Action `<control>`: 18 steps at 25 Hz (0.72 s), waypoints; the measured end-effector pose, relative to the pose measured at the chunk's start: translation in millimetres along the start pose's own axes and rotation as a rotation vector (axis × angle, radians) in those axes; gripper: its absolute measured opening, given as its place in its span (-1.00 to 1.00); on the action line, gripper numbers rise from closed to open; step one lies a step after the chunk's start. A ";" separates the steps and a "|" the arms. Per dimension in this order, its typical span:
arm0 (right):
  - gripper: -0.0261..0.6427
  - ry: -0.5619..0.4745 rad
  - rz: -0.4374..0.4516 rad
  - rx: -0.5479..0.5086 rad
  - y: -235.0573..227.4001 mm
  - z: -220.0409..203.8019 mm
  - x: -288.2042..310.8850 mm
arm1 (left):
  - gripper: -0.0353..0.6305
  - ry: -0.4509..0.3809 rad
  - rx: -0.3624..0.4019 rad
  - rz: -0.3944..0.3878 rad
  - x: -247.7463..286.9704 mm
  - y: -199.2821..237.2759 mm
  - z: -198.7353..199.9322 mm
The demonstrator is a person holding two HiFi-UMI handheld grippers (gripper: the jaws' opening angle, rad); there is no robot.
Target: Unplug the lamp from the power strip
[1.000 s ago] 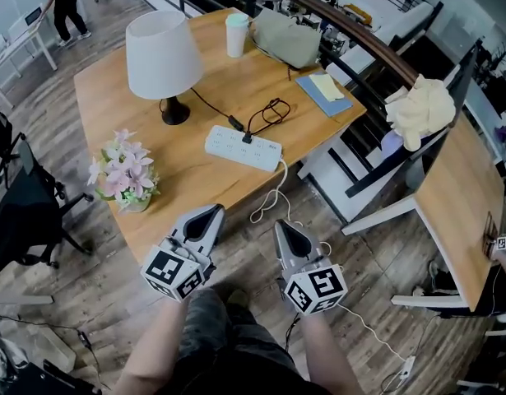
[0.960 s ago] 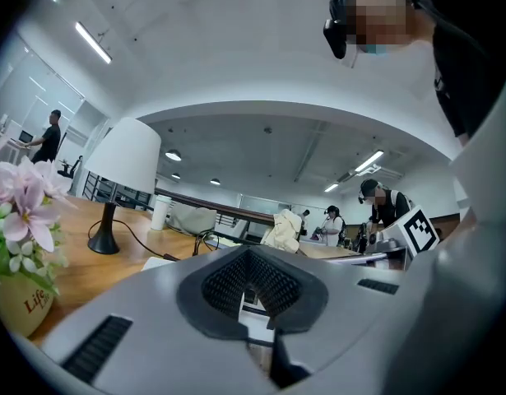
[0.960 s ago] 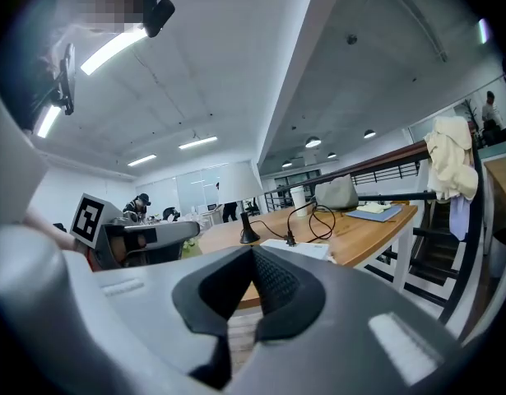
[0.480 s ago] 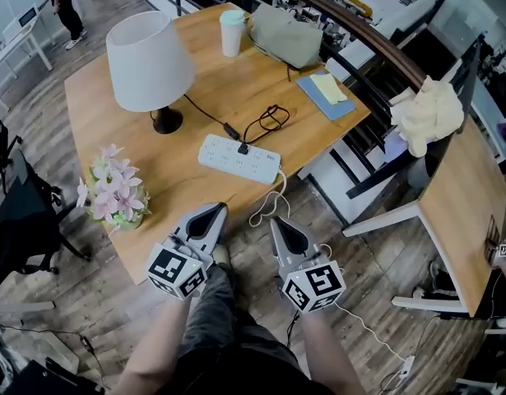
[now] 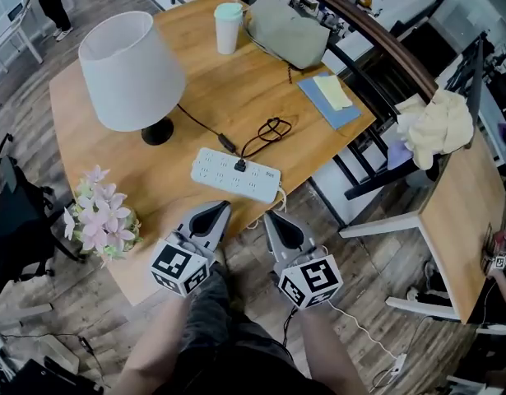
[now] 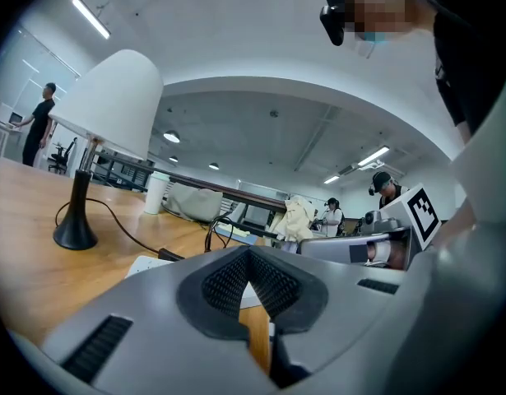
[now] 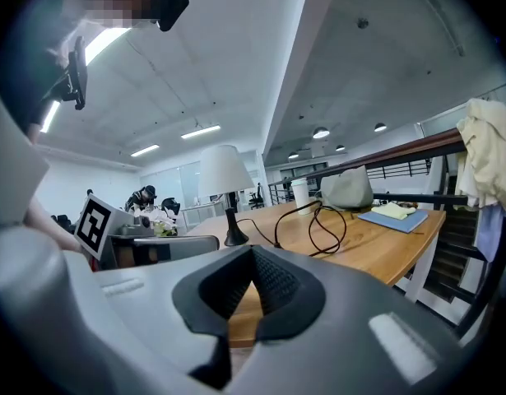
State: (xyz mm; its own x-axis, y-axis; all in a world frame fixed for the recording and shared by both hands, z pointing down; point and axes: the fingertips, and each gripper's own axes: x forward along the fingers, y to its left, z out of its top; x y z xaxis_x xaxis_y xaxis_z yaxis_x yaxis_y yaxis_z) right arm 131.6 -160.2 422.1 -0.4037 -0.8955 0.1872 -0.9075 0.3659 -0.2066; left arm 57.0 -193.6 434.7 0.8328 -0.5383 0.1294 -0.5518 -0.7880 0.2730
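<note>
Brought left claw [image 5: 219, 208] and right claw [image 5: 270, 217] nearer the bench [image 5: 236, 89] edge; both closed tight, holding nothing. Still to pull: lamp plug [image 5: 239, 166], seated in the power strip [image 5: 224, 174].

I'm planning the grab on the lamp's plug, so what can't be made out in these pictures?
Plug: head view, too small to show how deep it sits.
Power strip: right gripper view, hidden behind the right gripper; left gripper view, only parts show past the left gripper.
Its white cable: head view, partly behind both grippers.
Lamp stem: head view, covered by the shade.
</note>
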 end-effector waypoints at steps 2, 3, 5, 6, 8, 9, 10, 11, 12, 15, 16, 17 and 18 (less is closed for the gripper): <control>-0.90 0.017 0.003 -0.008 -5.4 -3.2 9.1 | -0.90 0.016 -0.009 -0.002 8.7 6.7 -5.4; -0.90 0.024 0.003 -0.009 -8.6 -4.6 13.4 | -0.90 0.024 -0.011 -0.005 13.2 9.4 -8.0; -0.90 0.035 0.002 -0.004 -14.5 -6.1 22.3 | -0.90 0.038 -0.014 -0.011 21.9 15.1 -11.5; -0.90 0.041 0.001 -0.001 -16.8 -6.5 26.9 | -0.90 0.044 -0.016 -0.013 25.9 18.2 -12.6; -0.90 0.053 0.000 -0.002 -20.4 -7.2 36.6 | -0.90 0.058 -0.021 -0.018 32.9 24.2 -14.3; -0.90 0.060 0.000 -0.006 -21.9 -7.6 41.6 | -0.90 0.067 -0.022 -0.021 36.0 26.9 -15.5; -0.90 0.067 0.002 -0.013 -23.2 -8.2 46.7 | -0.90 0.077 -0.025 -0.022 38.9 29.5 -17.1; -0.90 0.075 0.004 -0.020 -24.2 -8.9 51.8 | -0.90 0.087 -0.029 -0.022 41.3 32.2 -18.9; -0.90 0.084 0.006 -0.027 -24.9 -9.7 56.6 | -0.90 0.097 -0.036 -0.020 43.2 34.8 -20.8; -0.90 0.110 0.009 -0.038 -27.3 -12.6 69.6 | -0.90 0.119 -0.064 -0.017 48.4 40.9 -26.4; -0.90 0.118 0.010 -0.041 -28.3 -13.3 73.7 | -0.90 0.125 -0.072 -0.019 50.3 42.4 -28.3; -0.89 0.125 0.010 -0.043 -29.5 -13.8 77.9 | -0.90 0.130 -0.077 -0.022 52.3 43.9 -30.0; -0.89 0.132 0.009 -0.045 -30.8 -14.1 82.1 | -0.90 0.134 -0.081 -0.025 54.4 45.8 -31.5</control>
State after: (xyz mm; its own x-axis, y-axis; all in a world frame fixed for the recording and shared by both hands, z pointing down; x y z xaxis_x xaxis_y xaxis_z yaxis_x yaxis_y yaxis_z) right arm 124.8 -241.4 457.4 -0.4213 -0.8521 0.3106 -0.9067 0.3878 -0.1658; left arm 78.4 -249.5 484.2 0.8476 -0.4698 0.2466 -0.5301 -0.7708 0.3533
